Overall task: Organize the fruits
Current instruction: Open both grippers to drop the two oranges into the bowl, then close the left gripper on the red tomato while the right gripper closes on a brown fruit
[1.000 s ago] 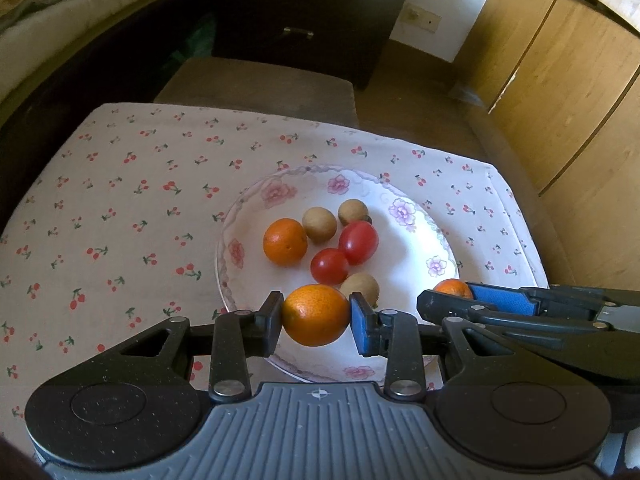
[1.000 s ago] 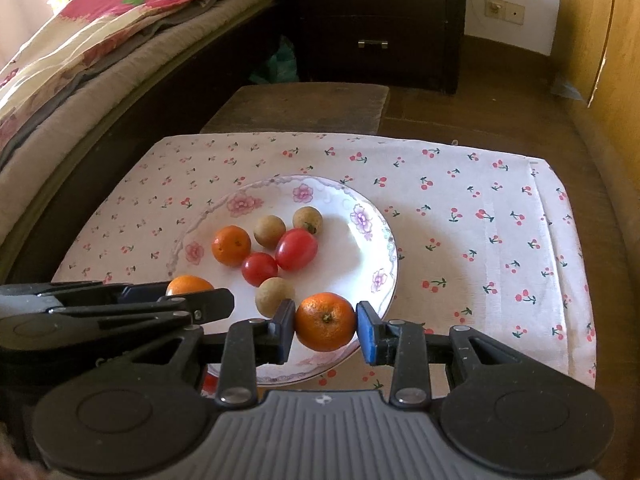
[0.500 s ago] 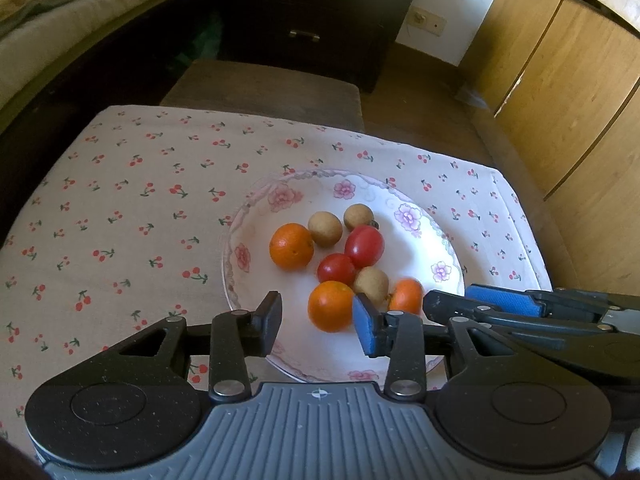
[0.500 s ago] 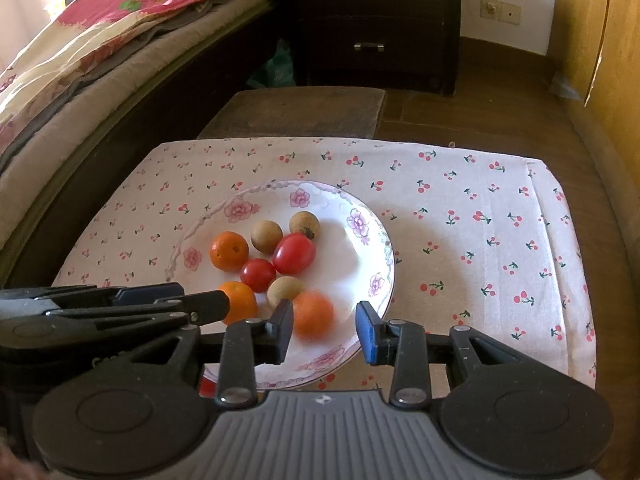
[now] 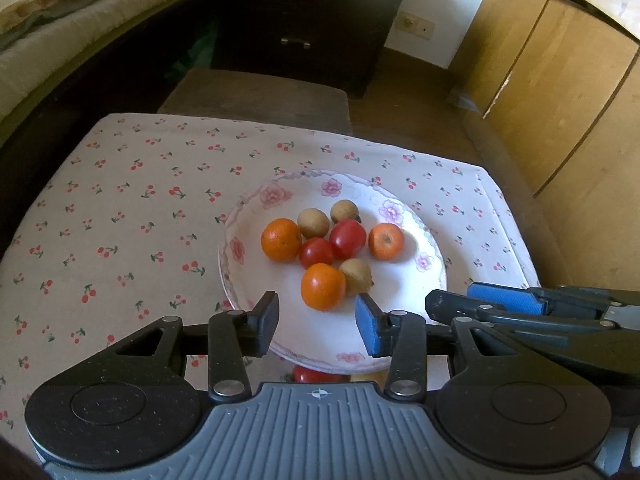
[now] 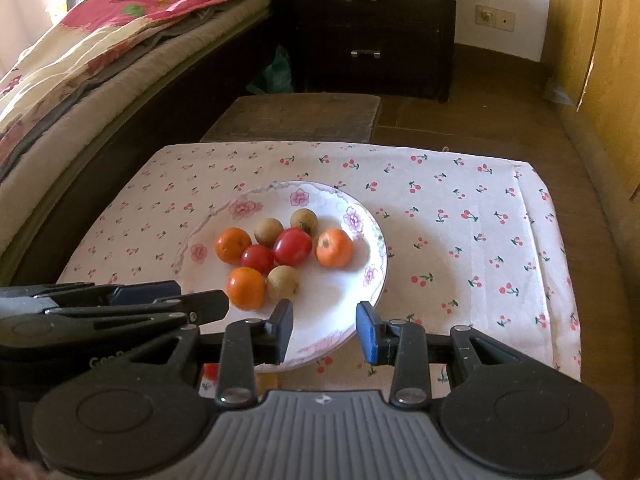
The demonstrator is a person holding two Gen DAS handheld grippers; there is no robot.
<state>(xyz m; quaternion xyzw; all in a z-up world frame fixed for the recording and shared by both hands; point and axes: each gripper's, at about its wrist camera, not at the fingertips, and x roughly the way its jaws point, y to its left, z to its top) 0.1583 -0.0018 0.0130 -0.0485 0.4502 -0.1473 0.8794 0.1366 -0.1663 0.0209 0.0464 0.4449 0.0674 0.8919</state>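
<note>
A white flowered plate (image 5: 430, 248) (image 6: 374, 236) on the cherry-print cloth holds three oranges, two red tomatoes and three brown longans. One orange (image 5: 323, 286) (image 6: 247, 287) lies at the front of the pile, just beyond my left gripper (image 5: 318, 320). That gripper's jaws are opening, and nothing is between them. A second orange (image 5: 386, 241) (image 6: 334, 247) rests at the pile's right side. My right gripper (image 6: 324, 330) hangs open and empty over the plate's near rim. Each gripper shows side-on in the other's view.
The cherry-print cloth (image 6: 460, 240) covers a small table, with bare cloth on both sides of the plate. Beyond it stand a wooden bench (image 6: 296, 120) and a dark dresser (image 6: 372, 28). A bed (image 6: 80, 80) runs along the left, wooden cupboards (image 5: 560, 100) along the right.
Both grippers let go of their oranges, which now lie on the plate. The right one's orange rolled to the pile's right side. The left jaws have spread wider.
</note>
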